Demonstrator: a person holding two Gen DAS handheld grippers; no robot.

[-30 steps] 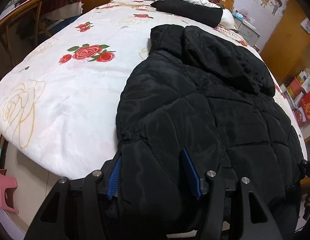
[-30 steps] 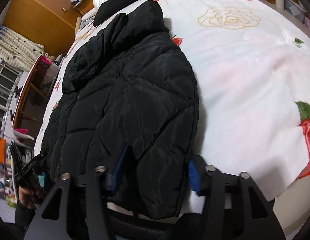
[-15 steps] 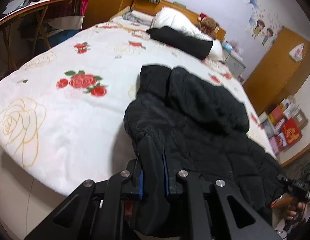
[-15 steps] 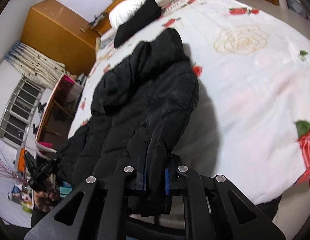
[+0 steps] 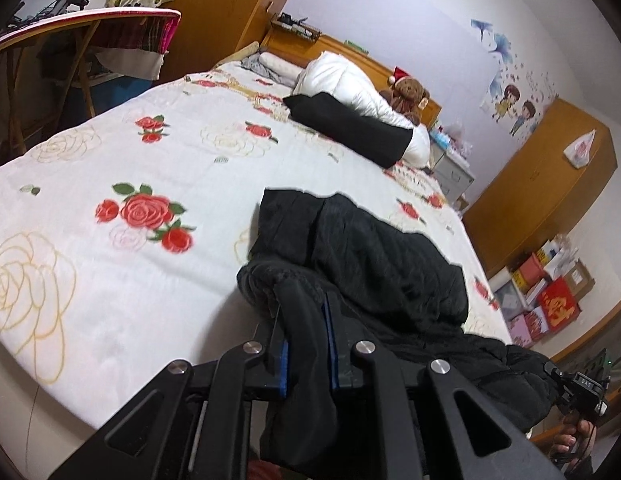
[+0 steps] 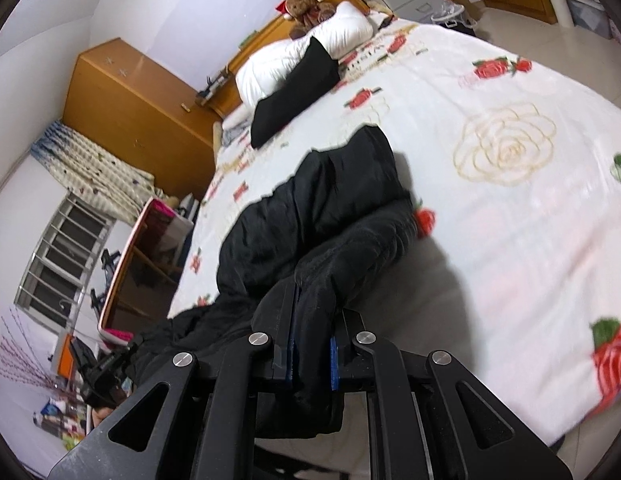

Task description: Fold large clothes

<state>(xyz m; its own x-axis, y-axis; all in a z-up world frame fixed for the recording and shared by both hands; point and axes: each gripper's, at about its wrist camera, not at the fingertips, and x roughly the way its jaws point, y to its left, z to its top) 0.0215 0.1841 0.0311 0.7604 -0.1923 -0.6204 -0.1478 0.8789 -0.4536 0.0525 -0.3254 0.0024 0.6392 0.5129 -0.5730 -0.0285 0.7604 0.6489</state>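
Observation:
A black quilted jacket point(image 5: 374, 264) lies lengthwise on the rose-printed bed cover point(image 5: 110, 184), hood end away from me. My left gripper point(image 5: 304, 320) is shut on the jacket's hem at its left corner, lifted off the bed. The same jacket point(image 6: 310, 208) shows in the right wrist view, where my right gripper point(image 6: 312, 312) is shut on the hem's right corner, also raised. The near part of the jacket bunches up and hangs between the two grips. Far right in the left wrist view, the other gripper point(image 5: 582, 388) shows in a hand.
White pillows point(image 5: 350, 88), a black cushion point(image 5: 350, 128) and a teddy bear point(image 5: 408, 94) sit at the headboard. A wooden table point(image 5: 70, 32) stands left of the bed, a wardrobe point(image 5: 542, 188) and boxes point(image 5: 550, 300) to the right. The bed cover point(image 6: 510, 160) spreads wide on both sides.
Both grippers closed on the jacket's hem and rose, pulling the near end up off the bed. The views tilted up toward the headboard.

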